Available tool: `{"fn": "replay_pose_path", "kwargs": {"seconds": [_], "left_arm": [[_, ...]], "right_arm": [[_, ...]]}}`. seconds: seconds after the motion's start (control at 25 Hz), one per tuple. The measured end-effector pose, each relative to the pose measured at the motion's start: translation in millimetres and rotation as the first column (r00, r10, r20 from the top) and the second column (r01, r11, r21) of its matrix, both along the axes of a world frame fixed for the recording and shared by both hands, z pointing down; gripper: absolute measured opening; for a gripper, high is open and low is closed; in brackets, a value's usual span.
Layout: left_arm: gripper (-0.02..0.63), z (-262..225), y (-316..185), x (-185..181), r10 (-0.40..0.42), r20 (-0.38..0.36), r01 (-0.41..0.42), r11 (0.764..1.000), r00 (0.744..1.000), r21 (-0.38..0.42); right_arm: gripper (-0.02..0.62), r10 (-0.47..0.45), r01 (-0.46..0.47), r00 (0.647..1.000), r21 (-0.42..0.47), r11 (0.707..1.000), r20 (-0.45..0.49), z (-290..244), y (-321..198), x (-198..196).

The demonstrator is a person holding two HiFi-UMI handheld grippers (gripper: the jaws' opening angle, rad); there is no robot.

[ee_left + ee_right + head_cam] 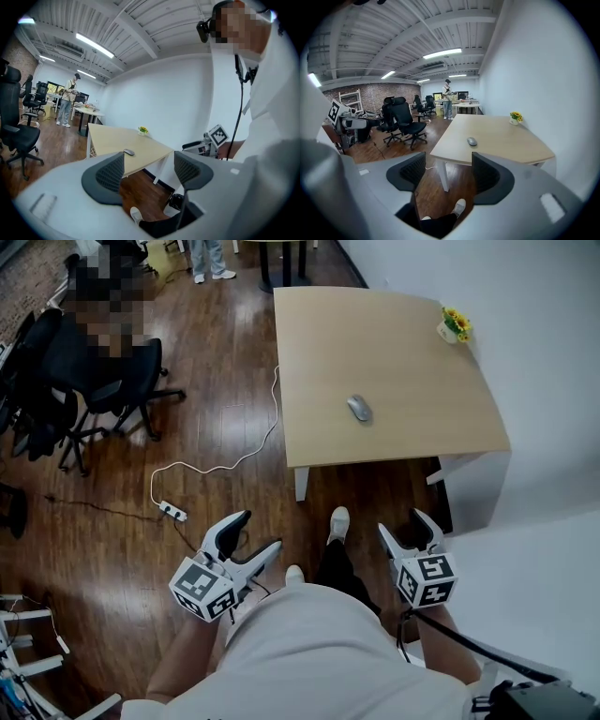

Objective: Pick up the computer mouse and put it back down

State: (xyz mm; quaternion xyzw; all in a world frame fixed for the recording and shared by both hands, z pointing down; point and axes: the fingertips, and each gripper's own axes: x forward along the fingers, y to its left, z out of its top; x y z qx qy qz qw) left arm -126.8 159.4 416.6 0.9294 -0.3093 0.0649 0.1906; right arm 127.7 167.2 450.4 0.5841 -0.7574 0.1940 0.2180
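Note:
A grey computer mouse (359,408) lies near the front of a light wooden table (328,343); it also shows as a small grey mouse (128,152) in the left gripper view and as the mouse (472,141) in the right gripper view. Both grippers hang well short of the table, over the floor by the person's legs. My left gripper (255,533) stands open and holds nothing. My right gripper (406,527) is open too, its jaws wide apart and empty.
A small pot of yellow flowers (455,325) stands at the table's far right corner by the white wall. A white cable and power strip (172,511) lie on the wooden floor to the left. Black office chairs (84,390) stand further left. A person (210,257) stands at the back.

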Motion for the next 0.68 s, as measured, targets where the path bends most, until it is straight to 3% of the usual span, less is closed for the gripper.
{"fn": "replay_pose_path", "kwargs": {"seconds": [0.68], "left_arm": [[0.319, 3, 39, -26, -0.012, -0.012, 0.012, 1.000, 1.000, -0.003]], "right_arm": [[0.308, -0.007, 0.007, 1.000, 0.005, 1.000, -0.022, -12, 36, -22]]}}
